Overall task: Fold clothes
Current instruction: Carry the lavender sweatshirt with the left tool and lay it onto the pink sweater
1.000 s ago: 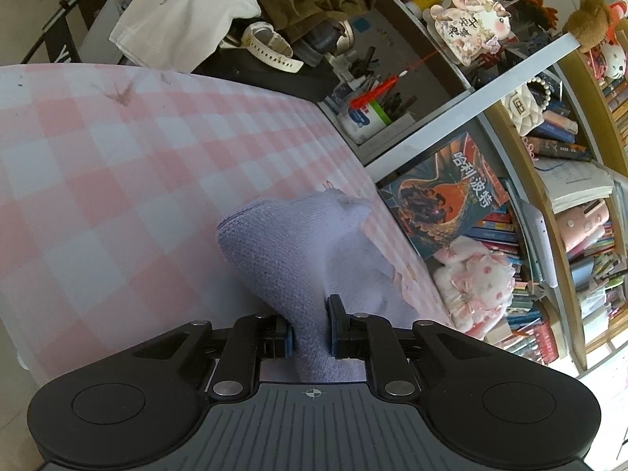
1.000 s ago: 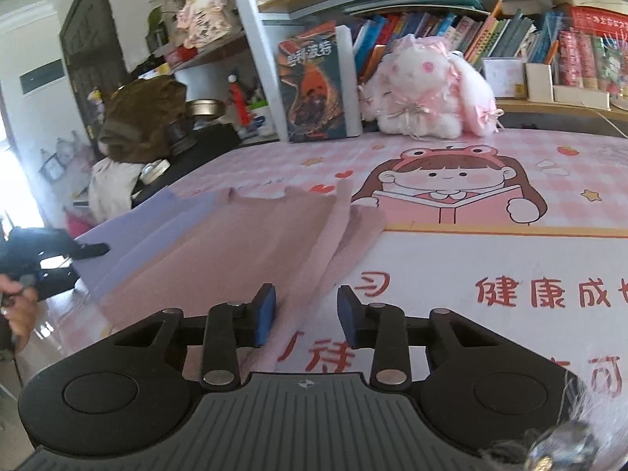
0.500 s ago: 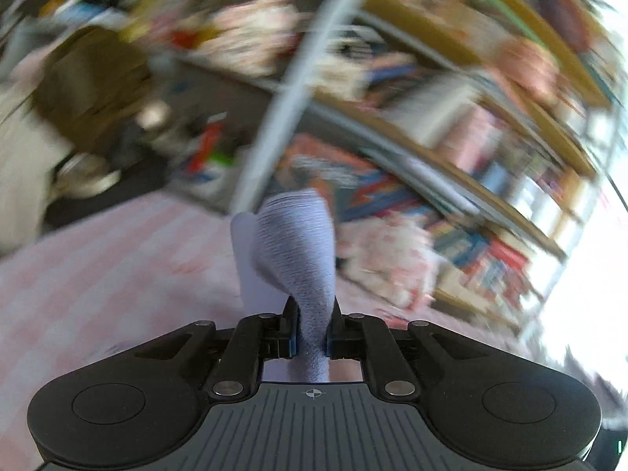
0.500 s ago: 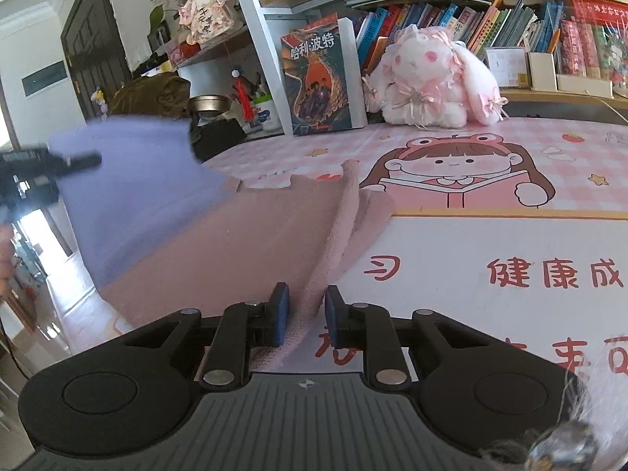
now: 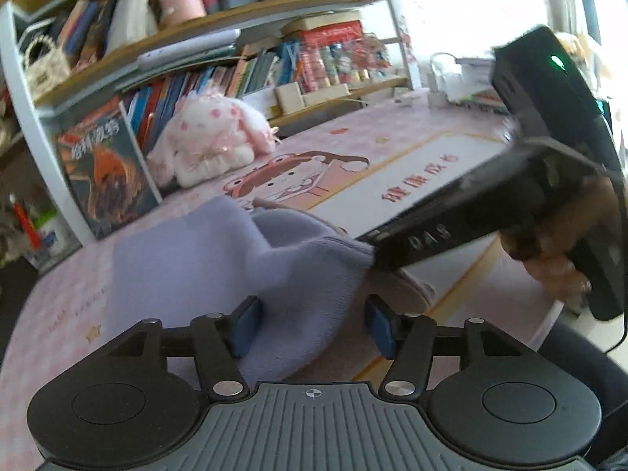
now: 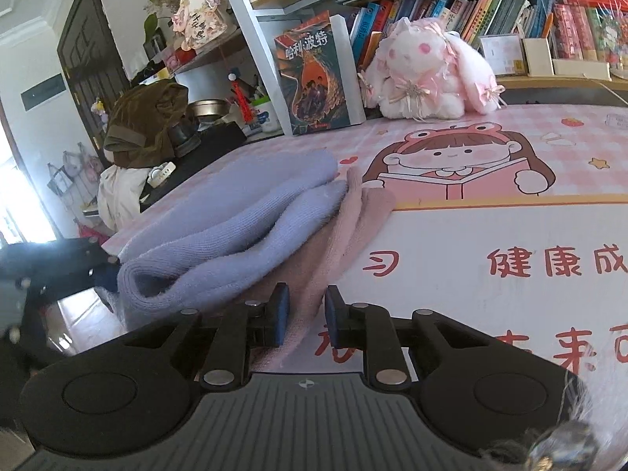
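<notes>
The left gripper (image 5: 312,325) stands with its jaws spread wide, the folded lilac cloth (image 5: 219,271) lying loose between and ahead of them on the table (image 5: 412,165). The right gripper (image 6: 305,316) has its jaws drawn close on the pink cloth's (image 6: 345,235) near edge, though a gap shows. The lilac cloth lies doubled just to its left, atop the pink one.

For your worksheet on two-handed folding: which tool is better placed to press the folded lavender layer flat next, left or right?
Left, probably. The left tool is open, with the lavender cloth lying between its fingers. The right tool is nearly closed around the pink cloth edge, so it looks occupied.
</notes>
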### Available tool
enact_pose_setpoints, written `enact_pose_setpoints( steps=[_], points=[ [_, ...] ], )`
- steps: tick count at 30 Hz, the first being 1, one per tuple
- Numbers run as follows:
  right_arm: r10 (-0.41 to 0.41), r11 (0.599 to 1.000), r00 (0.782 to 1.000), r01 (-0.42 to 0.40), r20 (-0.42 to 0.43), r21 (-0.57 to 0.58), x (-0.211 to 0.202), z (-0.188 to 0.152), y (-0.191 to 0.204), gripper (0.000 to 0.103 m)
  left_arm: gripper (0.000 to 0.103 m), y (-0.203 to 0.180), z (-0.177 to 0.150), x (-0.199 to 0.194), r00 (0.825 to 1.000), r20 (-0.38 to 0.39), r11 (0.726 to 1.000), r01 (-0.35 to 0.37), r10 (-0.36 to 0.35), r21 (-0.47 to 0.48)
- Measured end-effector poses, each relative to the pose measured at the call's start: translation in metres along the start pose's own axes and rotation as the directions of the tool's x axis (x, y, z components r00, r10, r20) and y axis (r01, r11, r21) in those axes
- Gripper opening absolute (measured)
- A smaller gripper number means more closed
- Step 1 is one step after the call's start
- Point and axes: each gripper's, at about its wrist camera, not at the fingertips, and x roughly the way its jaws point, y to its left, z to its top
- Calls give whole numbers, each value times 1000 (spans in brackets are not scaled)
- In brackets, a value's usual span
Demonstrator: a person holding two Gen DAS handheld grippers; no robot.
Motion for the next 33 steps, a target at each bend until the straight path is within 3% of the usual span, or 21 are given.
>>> enact_pose_setpoints(
  steps=[4, 6, 9, 12, 14, 15, 17, 20, 23, 25, 26, 27, 29, 32, 33],
  points=[
    [6, 997, 1000, -7, 6, 72, -5, 1, -7, 21, 60, 16, 3, -16, 994, 35, 991, 102, -100, -82],
    [8, 993, 1000, -11, 28, 120, -14, 3, -11, 24, 61, 34, 3, -32, 981, 87, 971, 186, -174, -151],
    [51, 975, 995, -68, 84, 214, -30, 7, -18, 24, 61, 67, 3, -57, 959, 200, 933, 248, -199, -262],
    [142, 927, 977, -187, 160, 325, -42, 13, -25, 32, 61, 98, 0, -73, 957, 265, 914, 208, -117, -348],
    [213, 891, 960, -266, 179, 368, -39, 18, -25, 42, 57, 112, -8, -66, 973, 230, 918, 122, -35, -378],
    [247, 873, 954, -294, 169, 389, -34, 20, -24, 49, 50, 113, -12, -60, 978, 206, 921, 104, -27, -375],
    [248, 864, 961, -275, 120, 422, -19, 23, -19, 52, 39, 110, -21, -45, 987, 157, 930, 93, -39, -355],
    [178, 869, 983, -175, 36, 464, 4, 27, -13, 56, 37, 95, -34, -31, 991, 129, 956, 70, -34, -284],
    [182, 848, 983, -175, 36, 500, 23, 32, -8, 56, 35, 82, -40, -32, 988, 150, 966, 60, -23, -252],
    [149, 875, 989, -144, 25, 463, 32, 40, 2, 48, 35, 77, -41, -33, 989, 143, 973, 60, -28, -224],
    [123, 908, 992, -119, 16, 402, 34, 44, 10, 29, 35, 74, -42, -33, 990, 137, 977, 57, -29, -207],
    [96, 936, 995, -93, 9, 340, 36, 47, 19, 22, 35, 72, -42, -34, 991, 131, 981, 49, -24, -187],
    [95, 983, 994, -104, 62, 152, 26, 49, 41, 18, 35, 72, -41, -35, 992, 122, 982, 47, -25, -185],
    [183, 982, 971, -173, 156, -79, 1, 45, 65, 16, 36, 74, -40, -34, 992, 117, 977, 63, -40, -205],
    [164, 983, 974, -149, 159, -103, -2, 42, 67, 16, 36, 73, -40, -33, 993, 115, 977, 65, -42, -201]
  ],
)
